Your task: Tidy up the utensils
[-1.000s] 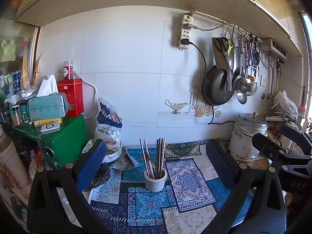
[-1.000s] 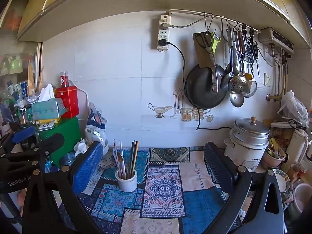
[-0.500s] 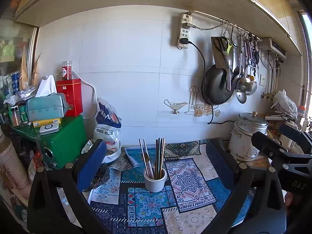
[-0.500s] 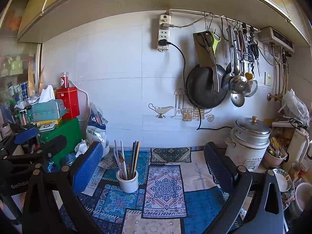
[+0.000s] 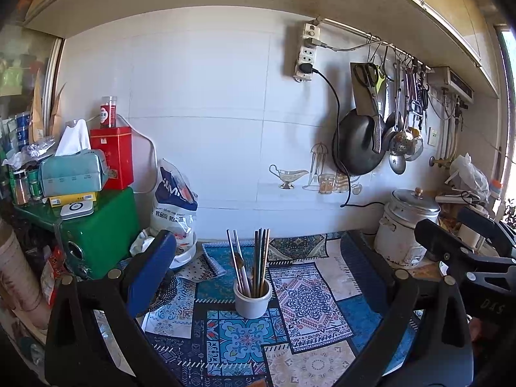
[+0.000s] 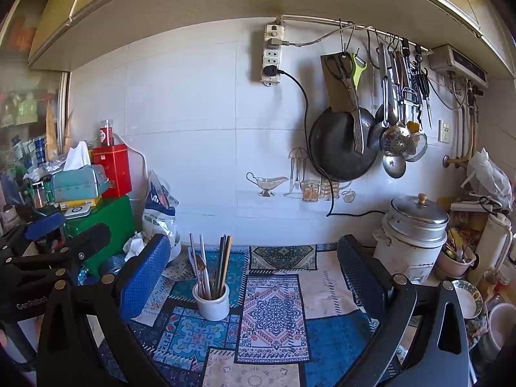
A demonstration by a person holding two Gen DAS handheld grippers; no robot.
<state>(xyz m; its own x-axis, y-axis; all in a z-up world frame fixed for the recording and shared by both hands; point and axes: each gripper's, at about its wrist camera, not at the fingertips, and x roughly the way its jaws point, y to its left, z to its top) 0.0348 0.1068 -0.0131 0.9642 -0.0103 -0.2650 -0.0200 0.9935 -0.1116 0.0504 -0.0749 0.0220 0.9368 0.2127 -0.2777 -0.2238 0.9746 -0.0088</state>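
A small white cup (image 5: 252, 300) stands upright on the patterned blue cloth (image 5: 300, 309). It holds chopsticks, straws and a spoon (image 5: 254, 266), all upright. The cup also shows in the right wrist view (image 6: 212, 303). My left gripper (image 5: 258, 274) is open and empty, held back from the cup and above the cloth. My right gripper (image 6: 254, 274) is open and empty, with the cup just inside its left finger (image 6: 145, 277). Each gripper shows at the edge of the other's view.
A metal pot with a lid (image 6: 414, 235) stands at the right by the wall. A green box (image 5: 96, 225) with a tissue box and a red tin stands at the left. A white bag (image 5: 174, 206) leans on the wall. Pan and ladles (image 6: 345, 148) hang above.
Both views have drifted slightly; the cup sits a little lower and more central in each. Both grippers stay open and empty.
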